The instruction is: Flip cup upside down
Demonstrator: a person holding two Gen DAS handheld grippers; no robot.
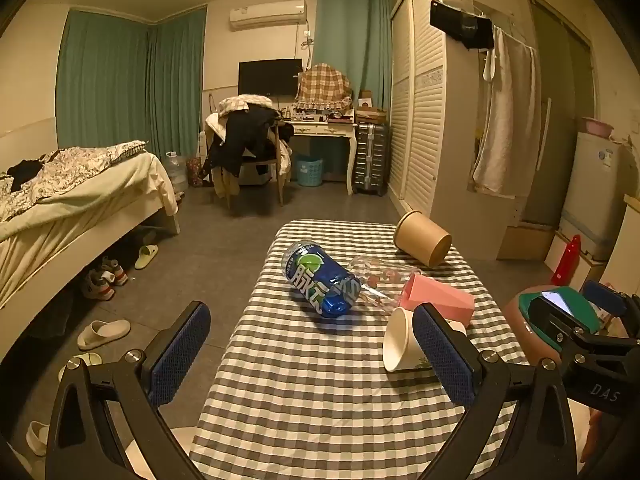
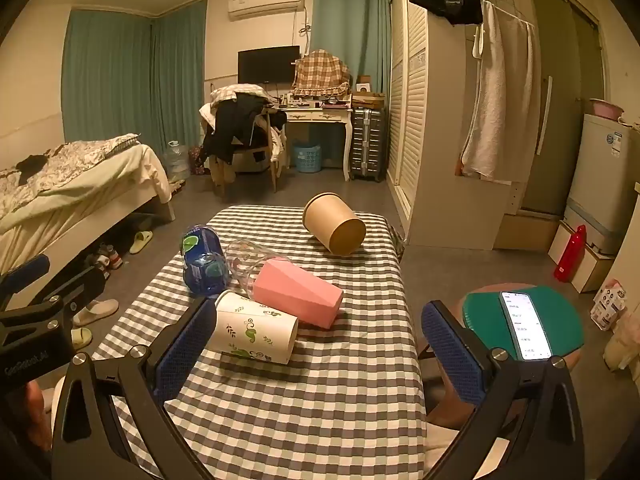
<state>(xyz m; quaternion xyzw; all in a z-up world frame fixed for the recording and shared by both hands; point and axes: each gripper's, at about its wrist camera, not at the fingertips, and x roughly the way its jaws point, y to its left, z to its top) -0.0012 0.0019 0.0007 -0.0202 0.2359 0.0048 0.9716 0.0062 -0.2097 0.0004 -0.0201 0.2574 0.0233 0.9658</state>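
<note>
Several cups lie on their sides on the checked tablecloth (image 1: pixel 320 380) (image 2: pixel 340 380). A white paper cup with green leaf print (image 2: pixel 256 330) (image 1: pixel 400 346) lies nearest. Behind it are a pink faceted cup (image 2: pixel 298 292) (image 1: pixel 438 300), a clear glass (image 2: pixel 244 258) (image 1: pixel 380 278), a blue printed cup (image 1: pixel 320 280) (image 2: pixel 204 258) and a brown paper cup (image 1: pixel 424 240) (image 2: pixel 334 226). My left gripper (image 1: pixel 316 356) is open and empty above the near table. My right gripper (image 2: pixel 320 348) is open and empty, its left pad (image 2: pixel 188 344) beside the white cup's mouth.
A stool with a green top and a lit phone (image 2: pixel 526 324) stands right of the table. A bed (image 1: pixel 72 208) and slippers on the floor (image 1: pixel 104 332) are to the left. A wardrobe (image 2: pixel 420 120), fridge and red bottle (image 2: pixel 570 254) are on the right.
</note>
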